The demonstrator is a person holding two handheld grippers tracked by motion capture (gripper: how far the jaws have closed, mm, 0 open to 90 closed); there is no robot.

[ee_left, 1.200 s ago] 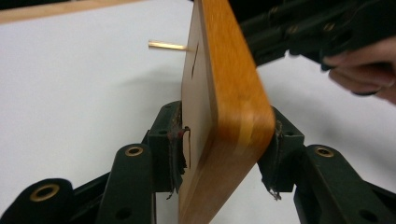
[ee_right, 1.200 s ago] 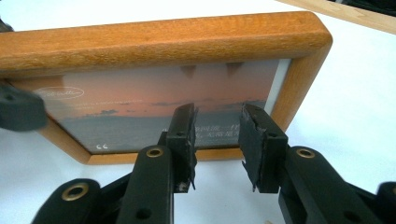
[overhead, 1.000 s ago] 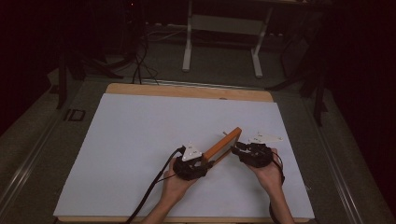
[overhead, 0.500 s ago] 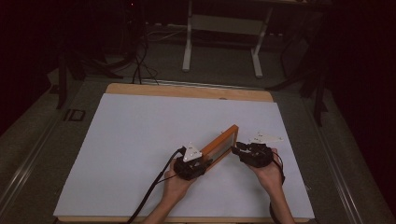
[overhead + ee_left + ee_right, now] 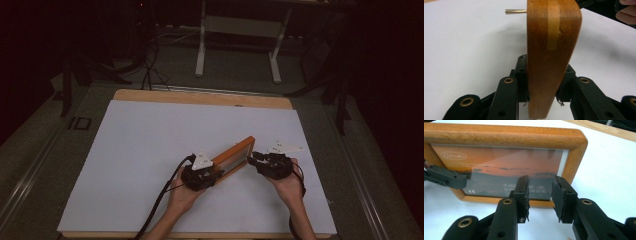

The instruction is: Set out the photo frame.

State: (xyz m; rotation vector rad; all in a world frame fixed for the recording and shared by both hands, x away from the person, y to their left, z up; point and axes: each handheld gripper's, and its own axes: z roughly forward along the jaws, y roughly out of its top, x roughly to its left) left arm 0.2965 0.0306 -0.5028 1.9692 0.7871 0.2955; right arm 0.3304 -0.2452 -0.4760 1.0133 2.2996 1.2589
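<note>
A wooden picture frame (image 5: 233, 155) with an orange sunset print (image 5: 499, 167) stands on edge on the white table sheet (image 5: 145, 145), right of centre near the front. My left gripper (image 5: 215, 173) is shut on the frame's near end (image 5: 552, 57), one jaw on each face. A thin metal pin (image 5: 515, 11) sticks out from the frame's far part. My right gripper (image 5: 255, 159) is open just in front of the print's lower edge (image 5: 540, 187), its jaws apart and holding nothing. The left gripper's jaw (image 5: 445, 178) presses on the print at the left.
The sheet covers a wooden board whose edge (image 5: 200, 97) shows at the back. Beyond it stand a metal stand (image 5: 237, 45) and floor cables (image 5: 150, 65). A cable (image 5: 160, 200) trails from the left gripper toward the front edge.
The frame has tipped a little, so more of its face shows from above. Both hands have stayed almost where they were.
</note>
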